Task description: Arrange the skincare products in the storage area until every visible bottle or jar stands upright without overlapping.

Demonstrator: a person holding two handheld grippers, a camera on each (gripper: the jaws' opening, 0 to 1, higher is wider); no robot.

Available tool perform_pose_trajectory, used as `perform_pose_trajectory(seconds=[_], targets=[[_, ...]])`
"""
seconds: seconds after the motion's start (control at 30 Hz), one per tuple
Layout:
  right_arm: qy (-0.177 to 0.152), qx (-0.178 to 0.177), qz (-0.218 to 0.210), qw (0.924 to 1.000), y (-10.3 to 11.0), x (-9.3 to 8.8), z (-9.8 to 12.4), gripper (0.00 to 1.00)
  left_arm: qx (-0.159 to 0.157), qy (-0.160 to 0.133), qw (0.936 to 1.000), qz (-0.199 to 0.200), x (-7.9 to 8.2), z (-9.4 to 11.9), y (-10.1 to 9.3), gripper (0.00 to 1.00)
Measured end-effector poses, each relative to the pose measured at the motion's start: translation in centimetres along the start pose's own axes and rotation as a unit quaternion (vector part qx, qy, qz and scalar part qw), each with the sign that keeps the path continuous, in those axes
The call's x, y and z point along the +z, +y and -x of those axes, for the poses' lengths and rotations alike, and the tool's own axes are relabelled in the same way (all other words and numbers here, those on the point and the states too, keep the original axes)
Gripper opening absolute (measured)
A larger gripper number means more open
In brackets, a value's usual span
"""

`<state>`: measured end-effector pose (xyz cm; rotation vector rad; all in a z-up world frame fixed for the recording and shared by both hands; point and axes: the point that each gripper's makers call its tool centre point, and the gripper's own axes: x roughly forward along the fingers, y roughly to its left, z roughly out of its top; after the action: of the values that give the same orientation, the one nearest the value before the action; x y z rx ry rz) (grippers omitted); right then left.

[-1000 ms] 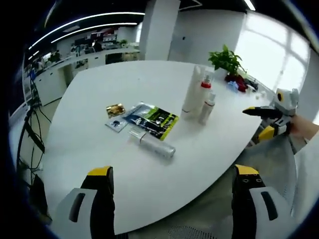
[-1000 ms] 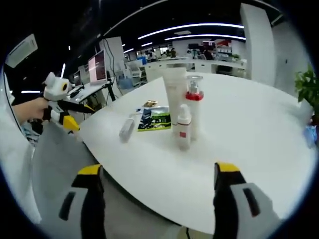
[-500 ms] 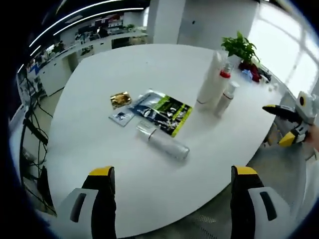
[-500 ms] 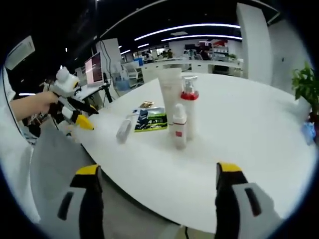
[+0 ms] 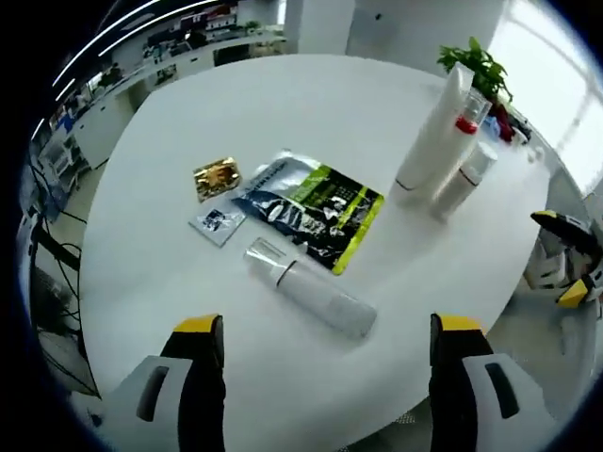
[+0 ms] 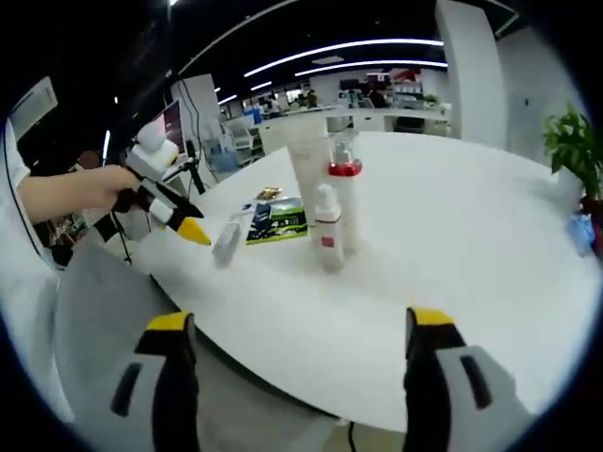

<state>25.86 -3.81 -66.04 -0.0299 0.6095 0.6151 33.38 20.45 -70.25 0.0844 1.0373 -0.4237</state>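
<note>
Left yellow-tipped black-and-white gripper [image 5: 320,331] held with fingers [image 5: 200,331] spread wide apart and nothing between them, right yellow-tipped black-and-white gripper [image 6: 300,325] likewise gaping and empty, a bare hand [image 6: 80,188] clasping the left one.

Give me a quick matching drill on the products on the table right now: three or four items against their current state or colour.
Items:
1. clear bottle
2. tall white tube
3. red-collared pump bottle
4. gold sachet

States:
A. lying flat, left of the sheet-mask pack
B. lying on its side
C. upright, tallest
D. upright, clear pump top

Pairs: 1-B, 2-C, 3-D, 4-A
</note>
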Motion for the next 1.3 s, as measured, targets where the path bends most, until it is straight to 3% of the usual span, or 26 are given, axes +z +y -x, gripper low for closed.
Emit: perform_pose_trajectory(seconds=[0.27,0.43,0.67,1.03,1.3], targets=[[0.002,-0.009,-0.009,0.9999,-0.6,-0.4,0.1,0.92,0.004,0.034,0.999,0.03,0.6,-2.2,0.3,0.8],[0.003,-0.011,-0.013,0.9998,-0.6,-0.4,0.1,0.91,0.021,0.053,0.9981,0.026,0.8,-3.5,1.2,0.78],[0.004,-0.013,-0.019,0.9997,-0.7,-0.6,-0.2,0.91,0.03,0.07,0.9968,0.025,0.6,-4.7,1.5,0.68],[0.008,-0.016,-0.026,0.9995,-1.0,-1.1,-0.4,0.89,0.047,0.084,0.9952,0.02,0.1,-4.9,2.5,0.53],[0.011,-0.009,-0.022,0.9997,-0.5,-0.9,-0.8,0.88,0.048,0.08,0.9957,-0.003,-0.2,-4.4,3.9,0.35]])
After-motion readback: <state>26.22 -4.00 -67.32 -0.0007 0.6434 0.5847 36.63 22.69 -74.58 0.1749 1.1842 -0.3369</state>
